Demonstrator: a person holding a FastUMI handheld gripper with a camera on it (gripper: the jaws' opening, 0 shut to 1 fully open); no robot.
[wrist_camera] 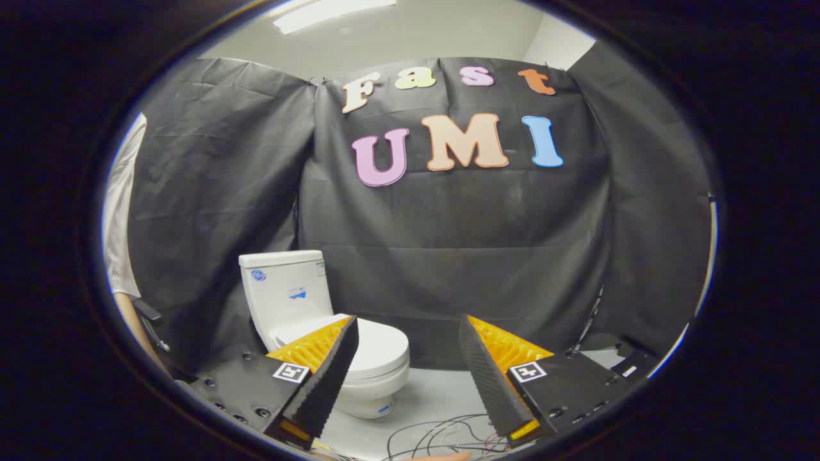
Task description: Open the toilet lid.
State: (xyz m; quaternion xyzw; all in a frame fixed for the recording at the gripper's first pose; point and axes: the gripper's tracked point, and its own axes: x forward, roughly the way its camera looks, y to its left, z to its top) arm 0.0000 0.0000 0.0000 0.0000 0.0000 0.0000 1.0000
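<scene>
While the hand-held gripper gapes wide, the toilet with seemingly closed lid stands beyond, untouched.

Low forward look from the gripper into the booth

The fisheye camera rides on the gripper and faces level along its spread fingers toward the black cloth wall. It sits low, near the floor, a little back from the toilet, which stands beyond the left finger.

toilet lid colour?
White, like the tank; the closed toilet lid shows in the gripper view, beyond the open fingers.
</scene>
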